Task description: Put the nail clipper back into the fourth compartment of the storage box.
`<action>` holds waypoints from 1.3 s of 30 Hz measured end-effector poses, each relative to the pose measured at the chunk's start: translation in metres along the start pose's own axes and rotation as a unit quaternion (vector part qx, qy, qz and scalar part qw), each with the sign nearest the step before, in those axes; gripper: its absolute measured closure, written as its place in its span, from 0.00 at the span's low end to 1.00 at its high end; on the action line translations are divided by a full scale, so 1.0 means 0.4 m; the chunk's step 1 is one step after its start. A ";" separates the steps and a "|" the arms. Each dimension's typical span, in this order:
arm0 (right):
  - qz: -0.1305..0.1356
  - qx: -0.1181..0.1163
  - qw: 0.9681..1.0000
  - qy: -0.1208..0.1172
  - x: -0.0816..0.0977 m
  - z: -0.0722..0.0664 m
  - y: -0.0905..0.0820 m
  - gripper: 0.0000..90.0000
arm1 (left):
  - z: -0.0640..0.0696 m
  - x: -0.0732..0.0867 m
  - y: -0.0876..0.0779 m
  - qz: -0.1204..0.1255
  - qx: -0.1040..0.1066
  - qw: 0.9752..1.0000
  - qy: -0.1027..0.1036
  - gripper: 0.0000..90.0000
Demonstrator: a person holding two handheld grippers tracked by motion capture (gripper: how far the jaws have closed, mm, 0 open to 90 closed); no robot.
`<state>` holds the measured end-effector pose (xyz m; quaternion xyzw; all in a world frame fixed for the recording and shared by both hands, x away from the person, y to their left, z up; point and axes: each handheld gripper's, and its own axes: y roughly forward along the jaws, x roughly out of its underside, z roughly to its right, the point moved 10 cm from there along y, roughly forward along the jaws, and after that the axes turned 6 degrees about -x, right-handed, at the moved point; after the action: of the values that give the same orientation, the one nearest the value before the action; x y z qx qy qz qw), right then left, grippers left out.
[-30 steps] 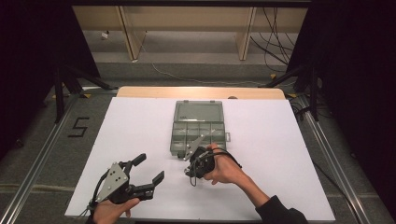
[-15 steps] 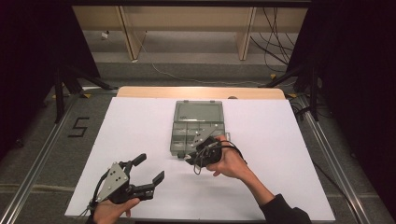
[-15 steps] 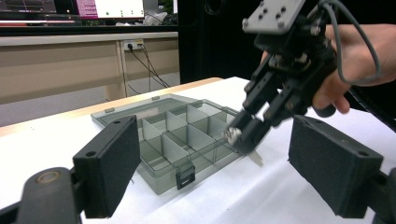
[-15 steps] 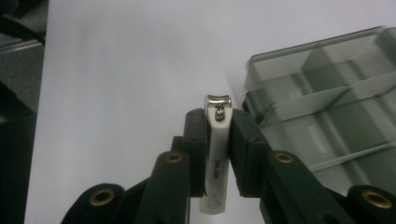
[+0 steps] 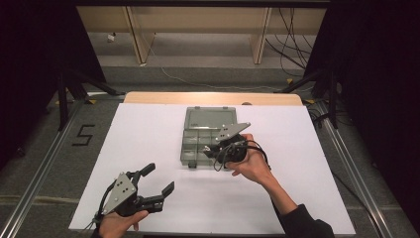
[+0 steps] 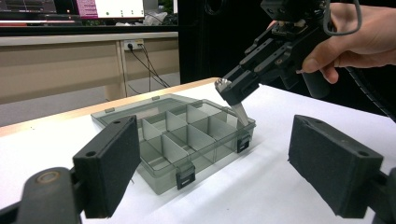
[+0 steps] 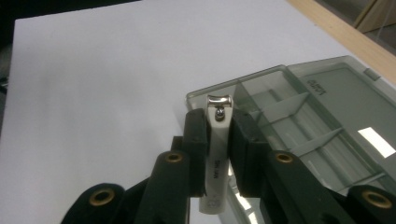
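Observation:
A grey see-through compartment box [image 5: 190,148] lies open in the middle of the white table, its lid flat behind it. My right gripper [image 5: 205,150] hovers over the box's near right part, shut on a silver nail clipper [image 7: 217,149] held lengthwise between its jaws. In the left gripper view the right gripper [image 6: 233,91] points down at the box [image 6: 205,154], and the nail clipper's [image 6: 240,112] end hangs just above a front compartment. The box's compartments [image 7: 299,116] look empty. My left gripper [image 5: 159,178] rests open near the table's front left, holding nothing.
The white table surface [image 5: 148,134] spreads wide to the left of the box and in front of it. A wooden strip [image 5: 213,98] runs along the far edge. Metal rails flank the table on the floor.
My right gripper has carried the nail clipper away from me, from just in front of the box to over its near right compartments. The left gripper has stayed put.

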<state>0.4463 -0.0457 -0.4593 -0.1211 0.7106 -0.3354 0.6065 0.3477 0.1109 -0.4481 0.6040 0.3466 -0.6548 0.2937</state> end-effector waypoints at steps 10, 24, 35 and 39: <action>0.027 0.035 0.999 0.012 -0.005 0.049 -0.030 0.86 | 0.001 0.000 0.000 0.000 0.001 1.000 0.001 0.18; 0.051 0.093 0.993 0.043 0.015 0.150 -0.080 0.86 | 0.000 0.001 0.000 -0.001 0.000 1.000 0.002 0.18; 0.045 0.140 0.988 0.048 0.044 0.219 -0.071 0.86 | 0.001 0.001 0.003 0.001 0.002 1.000 0.001 0.18; 0.040 0.146 0.987 0.055 0.058 0.237 -0.065 0.86 | 0.000 0.002 0.004 0.000 0.002 1.000 0.003 0.18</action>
<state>0.5243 -0.1099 -0.4648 0.0154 0.6905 -0.4172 0.5908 0.3488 0.1101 -0.4491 0.6064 0.3458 -0.6540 0.2915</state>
